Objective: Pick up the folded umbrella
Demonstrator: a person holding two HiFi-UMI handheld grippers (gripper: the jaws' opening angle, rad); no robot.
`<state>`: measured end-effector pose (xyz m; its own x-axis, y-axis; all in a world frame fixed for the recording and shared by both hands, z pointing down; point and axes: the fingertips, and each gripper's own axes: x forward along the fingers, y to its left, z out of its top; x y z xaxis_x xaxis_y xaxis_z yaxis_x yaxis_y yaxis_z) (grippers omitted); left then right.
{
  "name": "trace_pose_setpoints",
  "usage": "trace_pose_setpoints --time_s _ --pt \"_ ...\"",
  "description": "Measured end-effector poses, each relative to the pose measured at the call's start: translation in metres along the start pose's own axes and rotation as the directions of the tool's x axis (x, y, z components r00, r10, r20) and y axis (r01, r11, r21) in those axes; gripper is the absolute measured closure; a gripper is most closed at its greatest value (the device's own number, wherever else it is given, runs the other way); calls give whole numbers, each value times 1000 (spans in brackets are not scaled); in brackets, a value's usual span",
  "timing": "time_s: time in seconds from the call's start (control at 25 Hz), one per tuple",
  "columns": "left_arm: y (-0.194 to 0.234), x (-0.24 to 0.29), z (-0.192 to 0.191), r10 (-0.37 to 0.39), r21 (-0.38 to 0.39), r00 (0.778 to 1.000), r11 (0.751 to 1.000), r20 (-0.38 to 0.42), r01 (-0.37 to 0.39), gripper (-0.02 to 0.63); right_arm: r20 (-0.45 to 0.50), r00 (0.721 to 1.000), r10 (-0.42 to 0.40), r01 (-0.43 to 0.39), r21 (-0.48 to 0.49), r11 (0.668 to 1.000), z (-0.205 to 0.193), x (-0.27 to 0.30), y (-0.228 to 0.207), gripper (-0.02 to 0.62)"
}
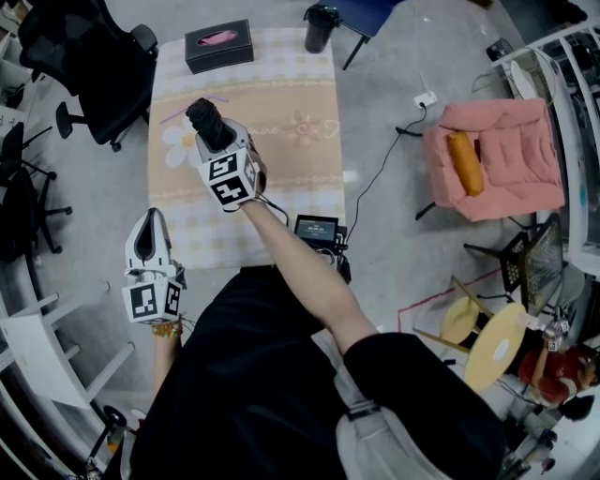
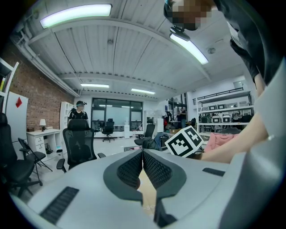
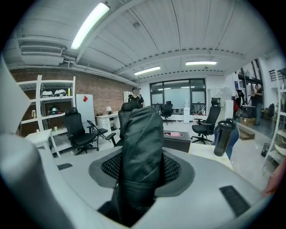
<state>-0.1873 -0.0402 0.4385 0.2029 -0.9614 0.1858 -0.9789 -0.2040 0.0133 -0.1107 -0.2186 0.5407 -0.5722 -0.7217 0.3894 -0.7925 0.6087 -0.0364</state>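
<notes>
The folded black umbrella is clamped in my right gripper, held above the patterned table. In the right gripper view the umbrella stands up between the two dark pads and fills the gap, its end pointing away from the camera. My left gripper hangs off the table's near left corner, beside the person's body. Its pads meet at the tips with nothing between them.
A black tissue box sits at the table's far edge, and a dark tumbler stands at the far right corner. Black office chairs stand to the left. A pink armchair sits to the right. A cable crosses the floor.
</notes>
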Motion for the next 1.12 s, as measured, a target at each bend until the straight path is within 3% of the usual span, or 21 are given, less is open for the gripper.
trace_pose_setpoints --time_s 0.44,1.12 --pt "1 7 7 -5 3 1000 1000 18 5 592 131 991 25 -25 3 1000 47 -16 6 402" --pt "-2 22 29 -26 32 998 999 58 24 591 325 942 79 -85 4 996 119 -61 17 402"
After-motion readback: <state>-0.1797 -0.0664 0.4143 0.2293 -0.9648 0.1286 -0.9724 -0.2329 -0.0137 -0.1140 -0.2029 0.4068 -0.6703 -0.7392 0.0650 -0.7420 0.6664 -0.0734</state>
